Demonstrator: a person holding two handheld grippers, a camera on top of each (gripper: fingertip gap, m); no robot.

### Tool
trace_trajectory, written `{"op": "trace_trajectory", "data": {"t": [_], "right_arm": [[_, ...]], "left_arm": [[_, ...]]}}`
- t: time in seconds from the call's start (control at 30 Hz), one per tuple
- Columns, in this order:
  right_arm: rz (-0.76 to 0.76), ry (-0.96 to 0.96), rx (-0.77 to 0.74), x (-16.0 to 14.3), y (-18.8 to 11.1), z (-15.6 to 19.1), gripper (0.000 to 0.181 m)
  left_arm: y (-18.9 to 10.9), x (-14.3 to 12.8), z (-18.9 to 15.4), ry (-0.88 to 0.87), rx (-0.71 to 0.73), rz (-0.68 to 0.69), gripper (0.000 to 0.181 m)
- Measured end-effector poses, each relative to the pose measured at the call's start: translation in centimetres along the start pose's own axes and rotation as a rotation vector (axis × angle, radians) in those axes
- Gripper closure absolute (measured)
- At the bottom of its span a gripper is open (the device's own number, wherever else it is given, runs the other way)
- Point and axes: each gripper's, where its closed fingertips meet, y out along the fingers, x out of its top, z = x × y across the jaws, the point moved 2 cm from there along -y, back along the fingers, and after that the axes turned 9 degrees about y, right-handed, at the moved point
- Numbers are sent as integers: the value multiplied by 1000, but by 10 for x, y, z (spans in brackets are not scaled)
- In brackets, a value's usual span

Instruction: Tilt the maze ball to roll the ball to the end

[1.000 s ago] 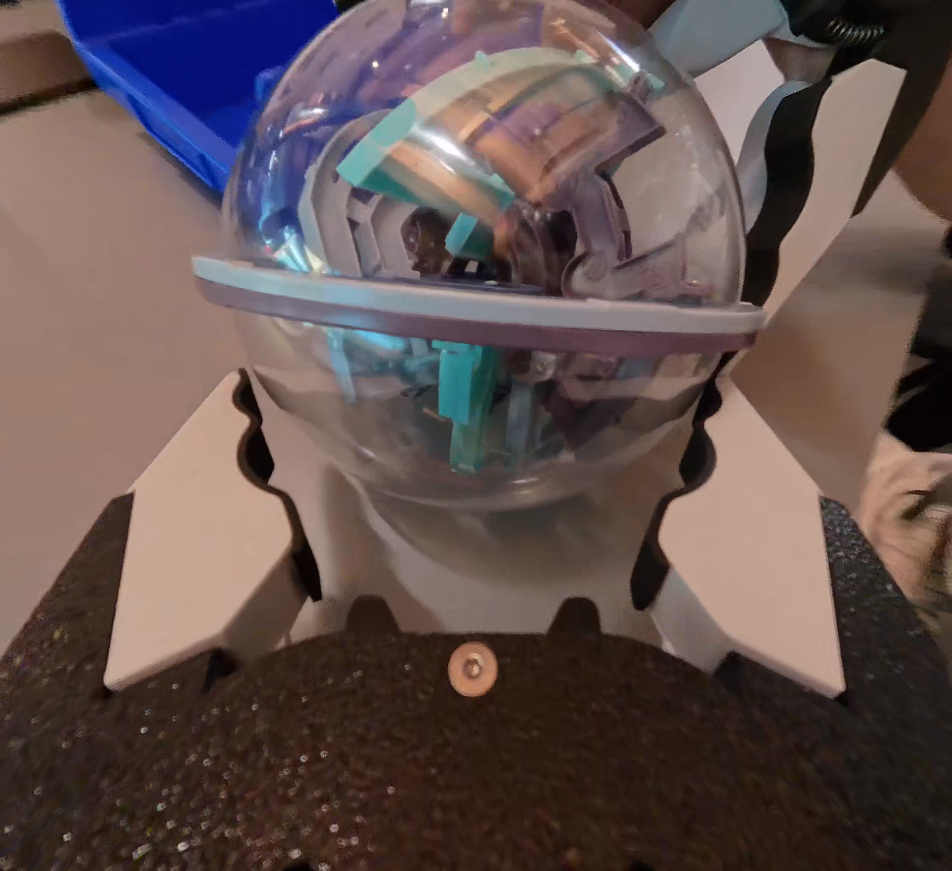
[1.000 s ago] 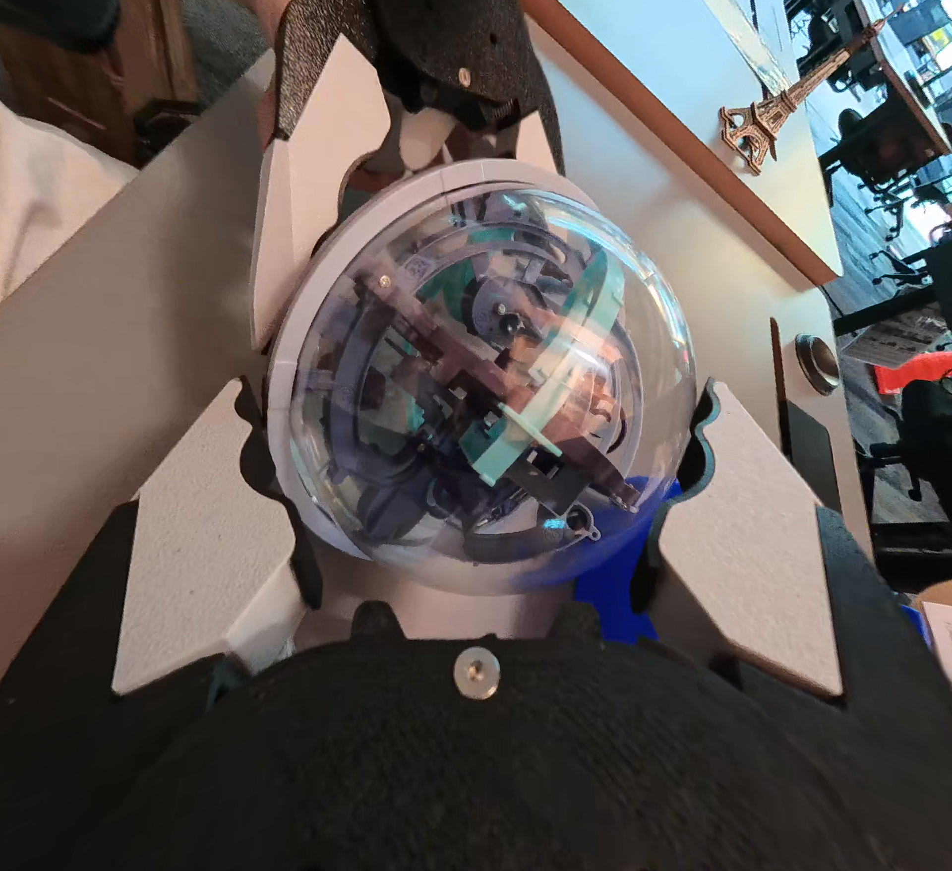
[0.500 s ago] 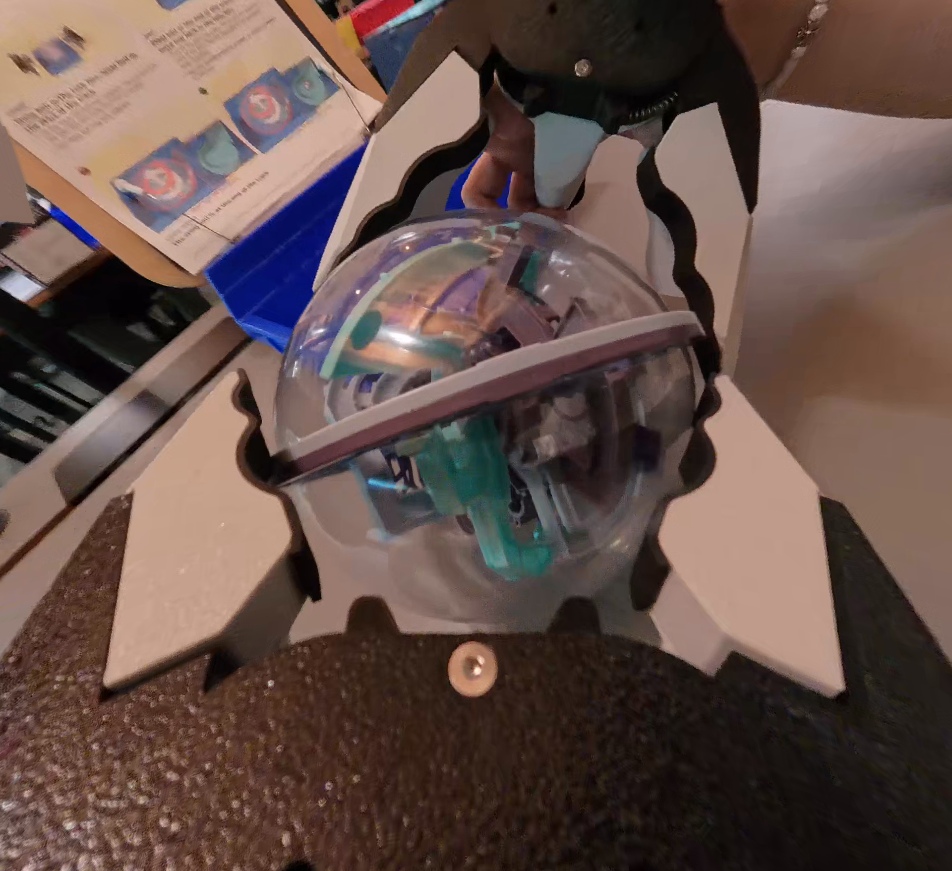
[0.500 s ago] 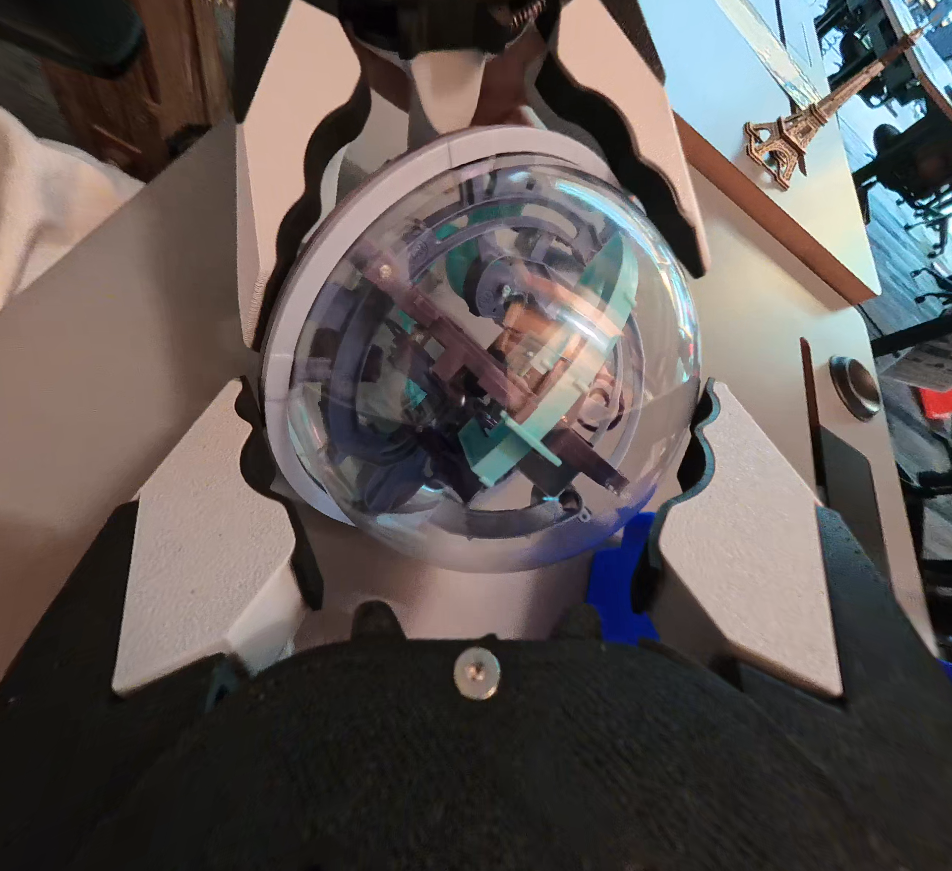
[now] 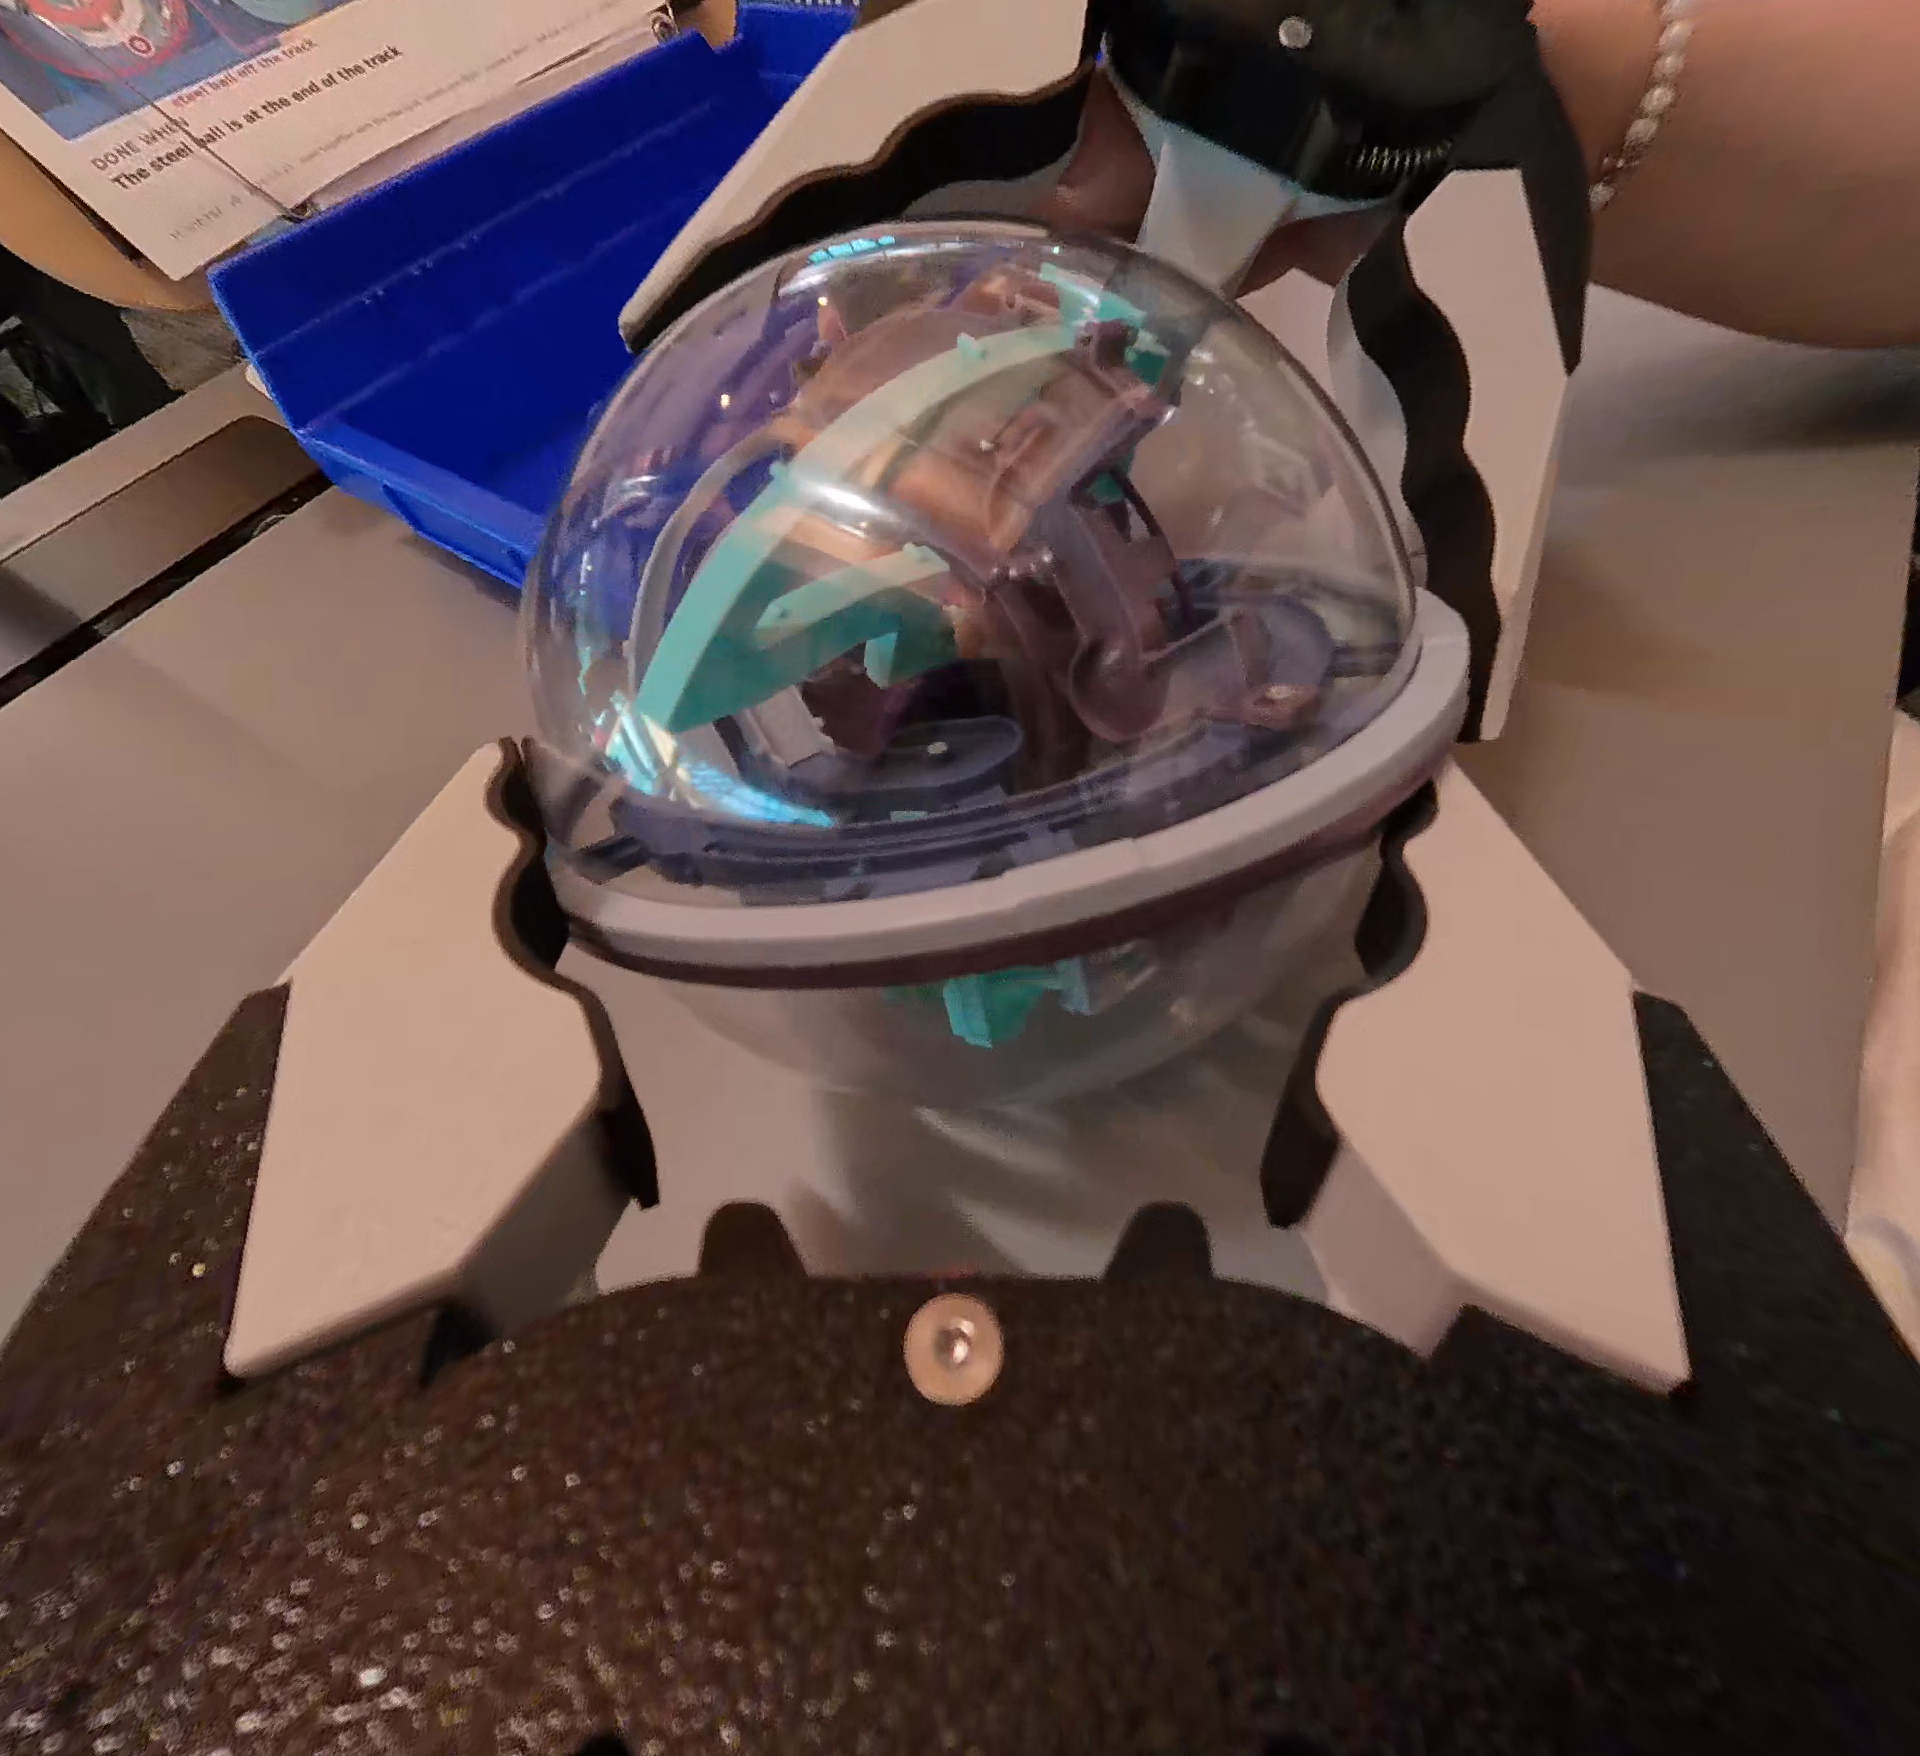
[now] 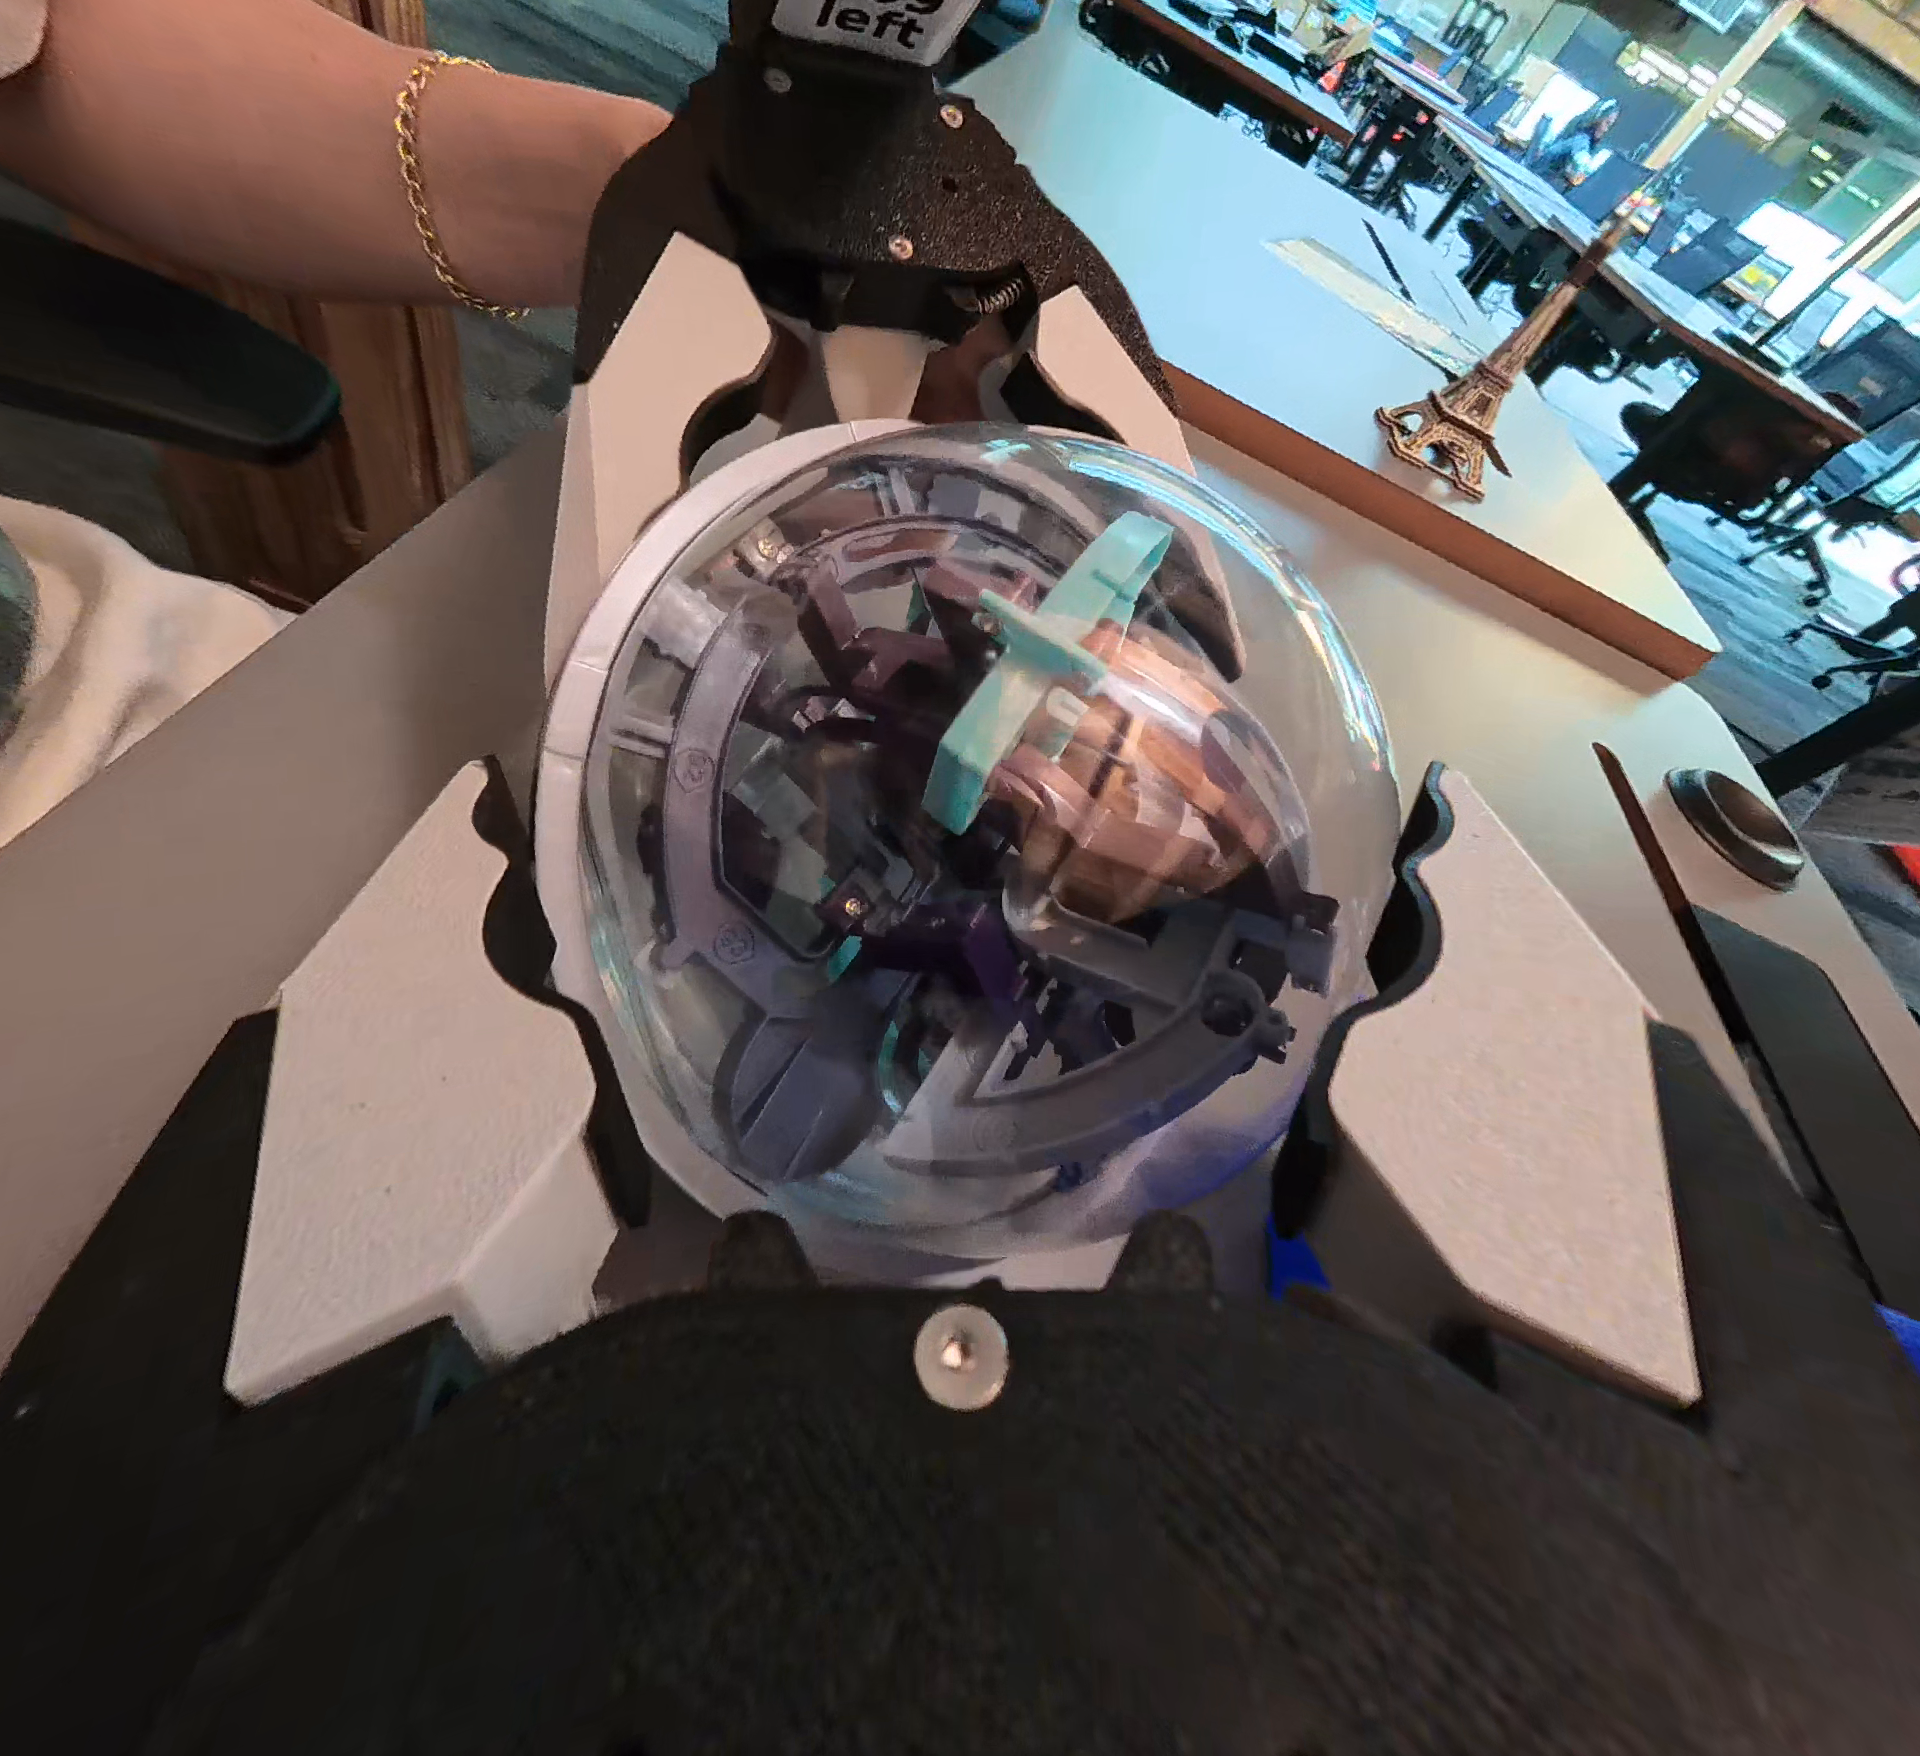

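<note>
Between both tools, off the table, sits the maze ball [image 5: 977, 667]: left gripper [image 5: 961, 885] clamped on its sides, right gripper [image 6: 961, 885] clamped opposite. Tilting step underway, I'd judge; the steel ball's position is unclear, so next calls for slow, small rolls.

A blue bin [image 5: 499, 356] is sitting on the pale table [image 5: 208, 771], with a printed sheet [image 5: 260, 13] leaning behind it. A small tower model [image 6: 1475, 397] is standing on another table [image 6: 1299, 335].
</note>
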Motion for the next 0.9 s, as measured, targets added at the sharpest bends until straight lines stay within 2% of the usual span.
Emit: {"op": "trace_trajectory", "data": {"t": [0.27, 0.43, 0.63, 0.73, 0.9], "right_arm": [[-39, 45, 62, -1, -1, -6, 23], [-83, 157, 172, 7, -2, -6, 23], [11, 187, 280, 9, -3, -1, 23], [89, 185, 319, 8, -3, -2, 23], [192, 137, 361, 9, 2, 2, 23]], "left_arm": [[3, 2, 4, -103, 16, 11, 28], [5, 0, -3, -285, -25, 3, 27], [3, -3, -14, -362, -48, 5, 31], [4, -7, -15, -315, -63, 11, 32], [4, 3, -9, -109, 9, -53, 25]]}}
